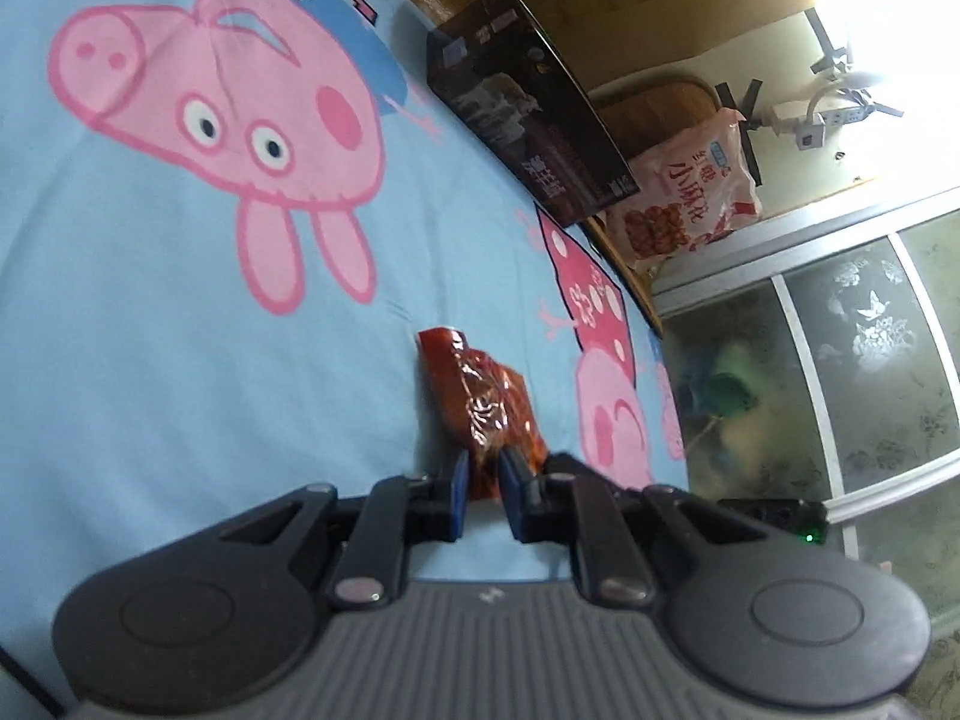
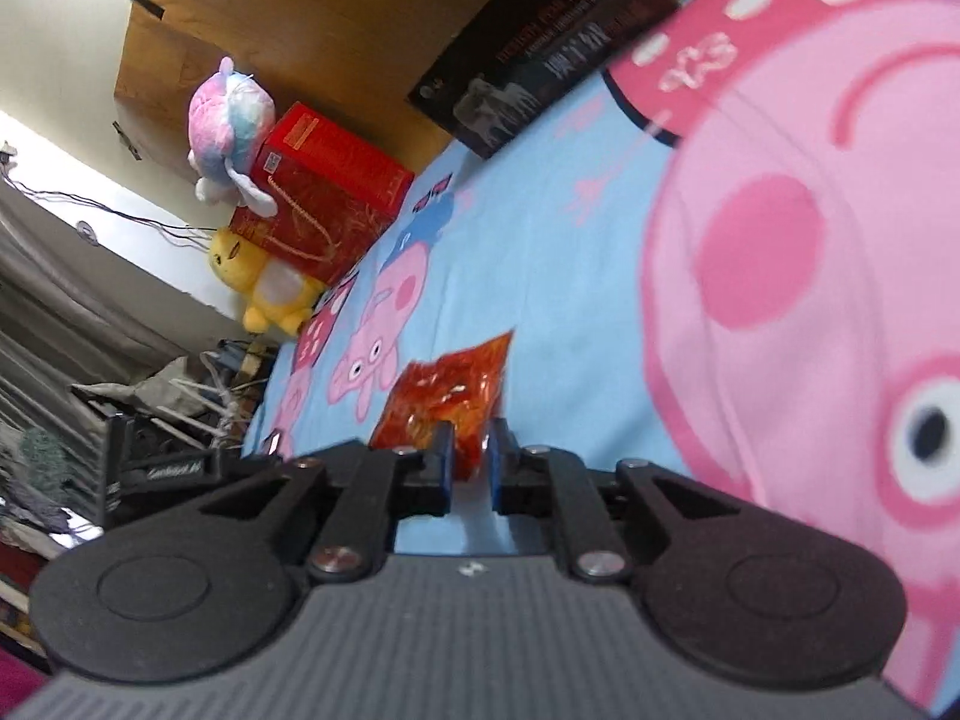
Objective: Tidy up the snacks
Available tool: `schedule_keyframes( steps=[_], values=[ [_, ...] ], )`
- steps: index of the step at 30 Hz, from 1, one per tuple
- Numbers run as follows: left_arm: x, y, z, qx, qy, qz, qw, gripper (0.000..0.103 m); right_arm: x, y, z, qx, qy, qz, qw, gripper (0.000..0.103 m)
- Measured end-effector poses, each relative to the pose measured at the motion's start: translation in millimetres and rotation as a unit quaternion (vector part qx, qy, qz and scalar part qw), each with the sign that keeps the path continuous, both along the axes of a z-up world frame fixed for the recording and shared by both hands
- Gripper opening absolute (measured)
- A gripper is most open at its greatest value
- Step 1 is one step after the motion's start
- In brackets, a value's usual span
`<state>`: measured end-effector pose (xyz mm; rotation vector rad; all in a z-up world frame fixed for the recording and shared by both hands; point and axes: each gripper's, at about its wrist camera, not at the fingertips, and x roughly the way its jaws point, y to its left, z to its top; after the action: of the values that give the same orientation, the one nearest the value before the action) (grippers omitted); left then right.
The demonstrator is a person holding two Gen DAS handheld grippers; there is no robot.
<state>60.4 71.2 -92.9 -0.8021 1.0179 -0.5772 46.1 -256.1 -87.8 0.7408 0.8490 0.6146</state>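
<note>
The left gripper (image 1: 483, 471) pinches a crinkly dark-red snack packet (image 1: 480, 396) on the blue pig-print bed sheet (image 1: 180, 372). The right gripper (image 2: 468, 459) pinches an orange-red snack packet (image 2: 447, 399). A black cardboard box (image 1: 528, 114) stands far behind, nothing between.

A light-blue bedsheet (image 1: 180, 360) printed with pink cartoon pigs fills most of both views. In the right wrist view, a pastel pink-and-blue plush toy (image 2: 225, 132) sits at the upper left of the frame, atop a red gift box (image 2: 327, 192), with a yellow plush toy (image 2: 267, 288) just below it. Behind them stands a brown wooden headboard (image 2: 240, 18). At the lower left lies a heap of clutter, too blurred to make out. In the left wrist view, frosted sliding-door panels (image 1: 870, 360) with a floral pattern occupy the right of the frame; a white power strip (image 1: 840, 117) hangs on the wall above.
</note>
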Motion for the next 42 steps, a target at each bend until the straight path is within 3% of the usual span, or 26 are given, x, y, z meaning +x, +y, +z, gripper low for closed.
schedule_keyframes(
  steps=[8, 15, 22, 26, 30, 34, 35, 36, 37, 39, 42],
  values=[
    [-1.8, 4.6, 1.8, -0.004, -0.008, 0.005, 0.9999, 0.01, -3.7, 1.2, 2.6, -0.005, -0.016, -0.003, 1.0, 0.009],
    [33.6, -15.2, 48.8, 0.029, -0.075, -0.019, 0.9966, 0.01, 17.8, -5.4, 45.4, -0.011, -0.089, -0.032, 0.995, 0.007],
    [115.1, -61.1, 113.7, 0.077, -0.163, -0.04, 0.9827, 0.011, 76.3, -18.6, 92.1, -0.049, -0.171, -0.079, 0.981, 0.007],
    [172.9, -85.1, 123.6, 0.095, -0.176, -0.039, 0.979, 0.012, 130.1, -29.4, 98.5, -0.07, -0.186, -0.109, 0.974, 0.007],
    [217.6, -109.7, 117.9, 0.132, -0.177, -0.03, 0.9749, 0.013, 178.4, -34.9, 86.6, -0.101, -0.179, -0.126, 0.97, 0.007],
    [246.9, -129.1, 101.8, 0.186, -0.167, -0.022, 0.9681, 0.023, 204.9, -29.4, 69.2, -0.156, -0.181, -0.146, 0.96, 0.017],
    [249.2, -133.6, 98.6, 0.202, -0.168, -0.016, 0.9648, 0.023, 206.8, -26.5, 68.1, -0.174, -0.186, -0.152, 0.955, 0.022],
    [250.8, -134.9, 96.5, 0.21, -0.169, -0.014, 0.9629, 0.023, 206.2, -24.8, 67.6, -0.186, -0.193, -0.157, 0.951, 0.032],
    [249.0, -132.2, 94.5, 0.213, -0.169, -0.012, 0.9621, 0.023, 201.6, -25.4, 68.4, -0.185, -0.203, -0.164, 0.947, 0.035],
    [241.0, -129.6, 95.9, 0.207, -0.176, -0.009, 0.9625, 0.023, 188.5, -29.5, 71.9, -0.172, -0.216, -0.171, 0.946, 0.035],
    [213.1, -125.3, 107.3, 0.22, -0.202, 0.003, 0.9542, 0.026, 158.3, -33.2, 73.9, -0.166, -0.226, -0.171, 0.945, 0.035]
  ],
)
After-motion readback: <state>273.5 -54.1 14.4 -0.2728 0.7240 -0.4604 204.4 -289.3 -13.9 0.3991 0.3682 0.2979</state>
